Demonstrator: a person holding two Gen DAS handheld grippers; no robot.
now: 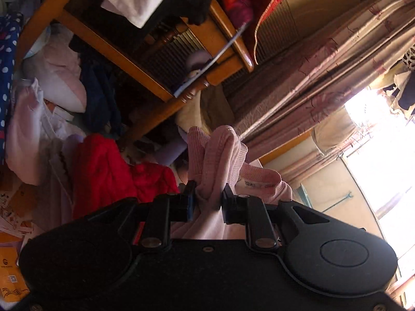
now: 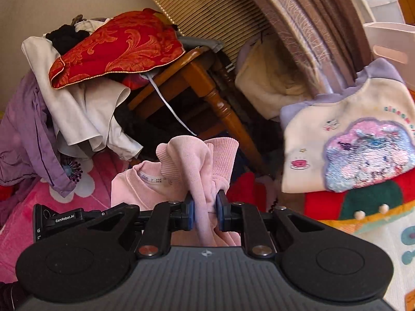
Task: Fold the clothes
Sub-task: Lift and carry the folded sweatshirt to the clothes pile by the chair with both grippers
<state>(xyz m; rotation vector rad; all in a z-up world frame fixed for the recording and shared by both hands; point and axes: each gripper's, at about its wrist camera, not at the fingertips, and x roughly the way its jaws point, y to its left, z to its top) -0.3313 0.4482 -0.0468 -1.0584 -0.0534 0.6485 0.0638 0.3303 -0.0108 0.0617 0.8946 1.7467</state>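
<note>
I have two tongs in play, and both are clamped on one garment. My left tongs [image 1: 206, 197] are closed down on a bunched fold of the pink sweatshirt [image 1: 220, 155], its ribbed cuff or hem standing up above the pads and the collar label showing just to the right. My right tongs [image 2: 205, 206] are likewise pinched tight on a gathered fold of the same pink sweatshirt [image 2: 192, 165], with the neckline and its label lying just left of the grip.

Going left to right in the right wrist view, I count one purple garment [image 2: 23, 134], one white cloth [image 2: 85, 114] draped under one red brocade cushion [image 2: 116, 49], one wooden chair [image 2: 207, 88], and one cream sweatshirt with a sequin cloud [image 2: 347, 142] folded on top of a red and green knit piece [image 2: 363, 202].

Under the sweatshirt lies a pink floral blanket [image 2: 33, 194]. Behind stands a ribbed cream panel [image 2: 207, 2], then a pinkish-brown curtain [image 2: 316, 26]. In the left wrist view a bright window [image 1: 384, 155] sits far right.
</note>
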